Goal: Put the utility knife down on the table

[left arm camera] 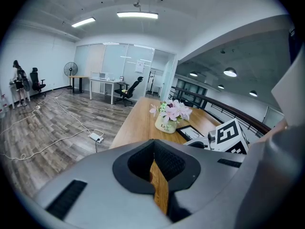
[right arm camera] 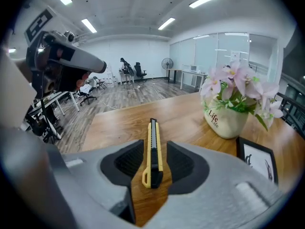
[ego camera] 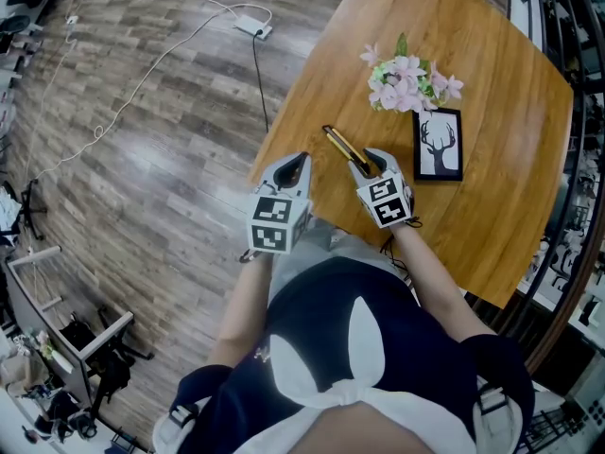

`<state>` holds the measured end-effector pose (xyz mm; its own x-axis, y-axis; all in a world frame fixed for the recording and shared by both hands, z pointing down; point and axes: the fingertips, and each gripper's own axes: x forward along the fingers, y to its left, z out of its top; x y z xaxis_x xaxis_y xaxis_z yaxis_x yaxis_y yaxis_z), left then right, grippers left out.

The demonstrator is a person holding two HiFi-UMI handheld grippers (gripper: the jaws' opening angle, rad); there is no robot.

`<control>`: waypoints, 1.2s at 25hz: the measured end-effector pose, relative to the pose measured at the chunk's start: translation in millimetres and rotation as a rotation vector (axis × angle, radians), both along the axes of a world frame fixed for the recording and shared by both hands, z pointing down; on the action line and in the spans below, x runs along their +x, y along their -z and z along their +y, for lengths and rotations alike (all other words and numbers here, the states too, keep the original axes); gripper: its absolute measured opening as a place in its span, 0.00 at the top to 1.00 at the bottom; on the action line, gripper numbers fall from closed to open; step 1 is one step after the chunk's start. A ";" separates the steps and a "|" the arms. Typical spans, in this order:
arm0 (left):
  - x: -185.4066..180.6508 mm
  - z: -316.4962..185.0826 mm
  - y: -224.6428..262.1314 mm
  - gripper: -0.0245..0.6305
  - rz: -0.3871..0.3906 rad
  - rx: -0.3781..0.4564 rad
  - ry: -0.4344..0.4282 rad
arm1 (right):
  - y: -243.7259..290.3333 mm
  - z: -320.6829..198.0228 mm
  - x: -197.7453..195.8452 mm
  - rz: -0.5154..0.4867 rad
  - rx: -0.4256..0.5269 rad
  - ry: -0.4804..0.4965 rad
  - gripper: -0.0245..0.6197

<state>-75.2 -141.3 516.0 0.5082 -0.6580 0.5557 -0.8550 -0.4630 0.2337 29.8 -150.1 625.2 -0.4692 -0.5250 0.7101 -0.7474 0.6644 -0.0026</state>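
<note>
Knife position: we find the utility knife lying flat on the tabletop, between the jaws of the right tool. That tool is released, its pads standing clear of the knife. The left tool is clenched on nothing at the near tabletop edge. A flowerpot and a framed picture stand beyond the knife.

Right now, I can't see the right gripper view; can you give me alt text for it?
A yellow and black utility knife lies on the wooden table between the open fingers of the right gripper, which do not touch it. A white pot of pink flowers and a framed picture are further right.
</note>
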 end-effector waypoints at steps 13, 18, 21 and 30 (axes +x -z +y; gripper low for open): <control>13.6 13.4 16.0 0.94 -0.011 0.038 -0.016 | 73.0 5.7 3.0 -0.117 0.169 -0.030 0.81; 23.6 19.6 23.7 0.94 -0.006 0.059 -0.026 | 101.1 10.8 8.9 -0.139 0.234 -0.053 0.91; 32.8 26.4 28.1 0.94 -0.001 0.068 -0.039 | 119.6 16.5 7.6 -0.156 0.257 -0.053 0.96; 65.1 50.3 37.7 0.94 0.016 0.091 -0.085 | 142.5 39.8 8.1 -0.222 0.265 -0.021 0.97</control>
